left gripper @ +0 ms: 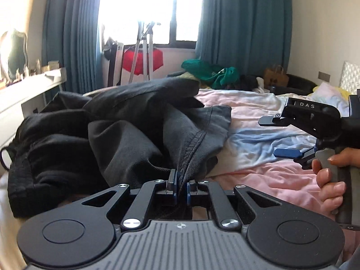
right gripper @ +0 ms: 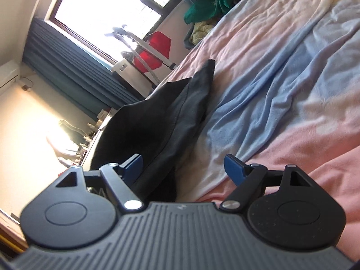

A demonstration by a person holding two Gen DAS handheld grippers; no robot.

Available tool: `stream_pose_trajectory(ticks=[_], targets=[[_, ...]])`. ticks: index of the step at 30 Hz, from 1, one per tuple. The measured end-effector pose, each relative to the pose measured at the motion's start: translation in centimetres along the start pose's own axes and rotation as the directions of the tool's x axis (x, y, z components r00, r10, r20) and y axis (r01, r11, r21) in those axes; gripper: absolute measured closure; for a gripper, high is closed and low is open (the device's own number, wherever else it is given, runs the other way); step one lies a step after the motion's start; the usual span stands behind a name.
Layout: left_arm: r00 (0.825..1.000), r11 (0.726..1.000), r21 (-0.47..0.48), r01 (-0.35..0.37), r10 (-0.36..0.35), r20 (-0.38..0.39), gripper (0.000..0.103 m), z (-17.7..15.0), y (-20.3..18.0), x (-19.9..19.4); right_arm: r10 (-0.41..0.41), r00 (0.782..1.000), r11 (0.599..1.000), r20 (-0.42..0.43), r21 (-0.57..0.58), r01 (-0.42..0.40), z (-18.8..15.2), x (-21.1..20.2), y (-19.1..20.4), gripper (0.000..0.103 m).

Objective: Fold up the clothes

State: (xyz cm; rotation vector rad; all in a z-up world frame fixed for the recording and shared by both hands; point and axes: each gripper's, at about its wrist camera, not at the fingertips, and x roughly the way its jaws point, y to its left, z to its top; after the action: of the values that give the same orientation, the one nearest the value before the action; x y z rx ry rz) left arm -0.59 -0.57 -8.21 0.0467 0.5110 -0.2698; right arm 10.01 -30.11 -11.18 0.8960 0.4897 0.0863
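Note:
A dark grey-black garment (left gripper: pixel 126 130) lies crumpled on the bed. My left gripper (left gripper: pixel 181 187) is shut on its stitched hem, which runs up from between the blue pads. The garment also shows in the right wrist view (right gripper: pixel 157 121), rising as a dark fold. My right gripper (right gripper: pixel 184 168) is open, rolled sideways, with its jaws wide apart right beside the garment's edge, nothing between them. It also shows in the left wrist view (left gripper: pixel 270 135), at the right above the sheet, a hand on its handle.
The bed has a pink, blue and white sheet (left gripper: pixel 258 139). A green garment pile (left gripper: pixel 209 72) lies at the far end. A white desk (left gripper: pixel 27 90) stands at the left, a tripod (left gripper: pixel 144 51) and red cloth by the window.

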Motion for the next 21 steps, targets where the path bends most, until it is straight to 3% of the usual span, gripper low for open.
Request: stream_pose_trajectory(ticks=[5,8,11,18,21], targets=[[1.000,1.000,0.003,-0.005,0.005,-0.012,0.095,0.2,-0.3,0.1,0.019,1.000,1.000,-0.002,-0.005,-0.019,-0.1,0.5,-0.1,0.021],[0.994,0.999,-0.049,-0.021,0.016,-0.104,0.095,-0.1,0.3,1.2,0.053,0.998,0.995,0.017,-0.081,-0.052,-0.3,0.5,1.0,0.020],[0.991,0.996,-0.079,-0.030,0.019,-0.134,0.095,-0.4,0.9,1.6,0.090,0.996,0.984,0.025,-0.154,-0.085,-0.6,0.9,2.3,0.020],[0.984,0.997,-0.059,-0.053,0.042,-0.170,0.095,-0.9,0.9,1.9,0.081,0.993,0.994,-0.090,-0.068,-0.087,-1.2,5.5,0.9,0.021],[0.981,0.997,-0.062,-0.056,0.043,-0.189,0.095,-1.0,1.1,2.1,0.067,0.991,0.993,-0.112,-0.088,-0.077,-1.6,7.4,0.9,0.034]])
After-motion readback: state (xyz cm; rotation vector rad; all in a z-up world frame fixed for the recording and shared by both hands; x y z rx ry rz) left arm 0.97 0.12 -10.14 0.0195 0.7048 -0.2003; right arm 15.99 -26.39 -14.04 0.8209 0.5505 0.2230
